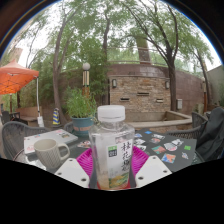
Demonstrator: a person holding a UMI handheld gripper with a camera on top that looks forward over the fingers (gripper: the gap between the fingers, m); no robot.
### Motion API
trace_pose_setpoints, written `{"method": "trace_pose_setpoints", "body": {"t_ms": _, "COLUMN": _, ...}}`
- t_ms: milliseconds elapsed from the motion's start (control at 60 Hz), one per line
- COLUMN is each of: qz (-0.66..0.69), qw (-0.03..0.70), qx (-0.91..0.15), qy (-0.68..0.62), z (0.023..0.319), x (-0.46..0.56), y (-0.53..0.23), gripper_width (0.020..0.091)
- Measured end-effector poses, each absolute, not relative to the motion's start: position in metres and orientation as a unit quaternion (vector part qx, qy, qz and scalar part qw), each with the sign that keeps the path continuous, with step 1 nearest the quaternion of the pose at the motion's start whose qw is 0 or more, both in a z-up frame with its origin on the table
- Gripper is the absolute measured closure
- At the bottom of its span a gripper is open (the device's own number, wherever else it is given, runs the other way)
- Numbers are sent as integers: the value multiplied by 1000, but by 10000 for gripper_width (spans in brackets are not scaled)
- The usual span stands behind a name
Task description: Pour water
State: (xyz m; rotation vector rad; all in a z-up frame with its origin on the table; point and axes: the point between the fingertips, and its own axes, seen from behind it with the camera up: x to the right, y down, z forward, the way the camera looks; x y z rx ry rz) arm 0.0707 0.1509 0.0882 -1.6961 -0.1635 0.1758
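Two white fingers of the claw (112, 172) are showing at the bottom centre of the frame, and between them a clear plastic bottle (112, 146) is standing upright; its white cap is pointing up, and a green and white label is wrapping its lower part; the magenta pads (87, 163) are lying close against both sides of the bottle, so the claw is seeming to pinch it, although the exact contact is hard for me to judge. Just left of the bottle, in the lower left of the frame, a white mug (49, 153) is sitting on the table (160, 140), its handle turning to the left; many small coloured cards (165, 147) are lying spread over the table at the lower right. Behind the bottle, near the middle, a potted plant (80, 108) is standing; a brick wall (140, 90) is running across the centre right; an orange umbrella (15, 78) is showing at the left; tall trees (120, 30) are filling the upper part.
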Motion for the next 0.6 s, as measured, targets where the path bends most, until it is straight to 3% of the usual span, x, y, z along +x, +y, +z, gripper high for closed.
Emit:
{"method": "trace_pose_setpoints", "body": {"t_ms": 100, "qz": 90, "qw": 659, "qx": -743, "qy": -73, "z": 89, "x": 69, "y": 152, "gripper_width": 617}}
{"method": "trace_pose_setpoints", "body": {"t_ms": 200, "qz": 87, "qw": 646, "qx": -755, "qy": -79, "z": 86, "x": 68, "y": 153, "gripper_width": 473}}
{"method": "trace_pose_setpoints", "body": {"t_ms": 333, "qz": 85, "qw": 578, "qx": -806, "qy": -97, "z": 57, "x": 64, "y": 135, "gripper_width": 259}}
{"method": "trace_pose_setpoints", "body": {"t_ms": 500, "qz": 66, "qw": 550, "qx": -829, "qy": -74, "z": 70, "x": 78, "y": 89, "gripper_width": 265}}
{"method": "trace_pose_setpoints", "body": {"t_ms": 600, "qz": 24, "qw": 549, "qx": -832, "qy": -72, "z": 95, "x": 86, "y": 51, "gripper_width": 266}}
